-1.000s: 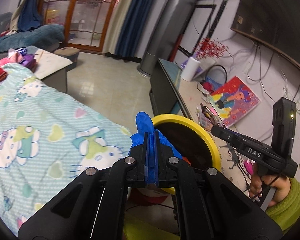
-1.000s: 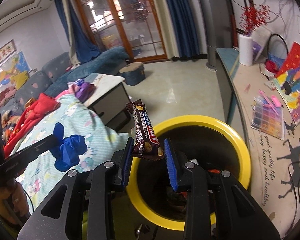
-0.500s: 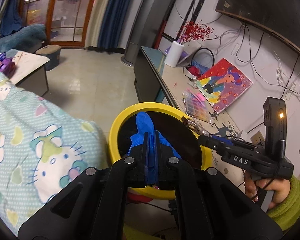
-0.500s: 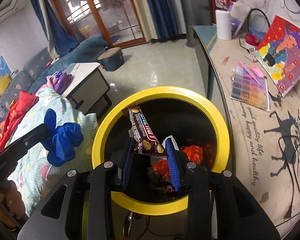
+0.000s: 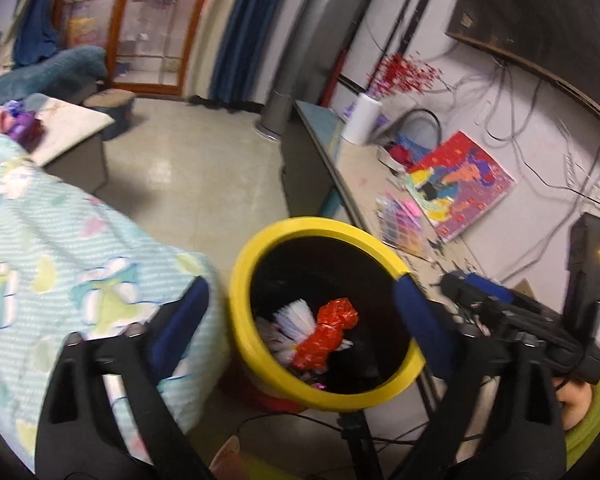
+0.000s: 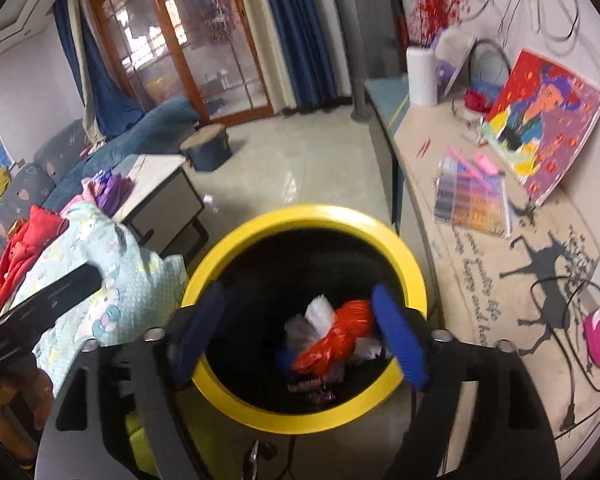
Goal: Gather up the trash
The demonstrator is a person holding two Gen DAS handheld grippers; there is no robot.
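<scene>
A black bin with a yellow rim [image 5: 320, 226] [image 6: 300, 216] stands under both grippers. Inside lie a crumpled red wrapper [image 5: 332, 332] [image 6: 336, 340], white plastic [image 5: 292, 320] [image 6: 320, 312] and a chocolate bar wrapper [image 6: 306, 384]. My left gripper [image 5: 300, 322] hangs over the bin; its jaws are opening wide with nothing between them. My right gripper [image 6: 300, 324] is also above the bin, its jaws opening and empty. In the left wrist view the right gripper's body [image 5: 500, 312] shows at the right, held by a hand in a green sleeve. No blue glove is clearly visible.
A bed with a pale teal cartoon quilt [image 5: 60, 260] lies left of the bin. A desk [image 6: 480, 264] on the right carries a colourful painting [image 6: 540, 120], a bead box [image 6: 472, 196] and cables. A low table [image 6: 160, 184] and tiled floor lie beyond.
Both grippers moved over the bin and opened. The blue glove left the left jaws and the chocolate bar left the right jaws; the bar now lies in the bin.
</scene>
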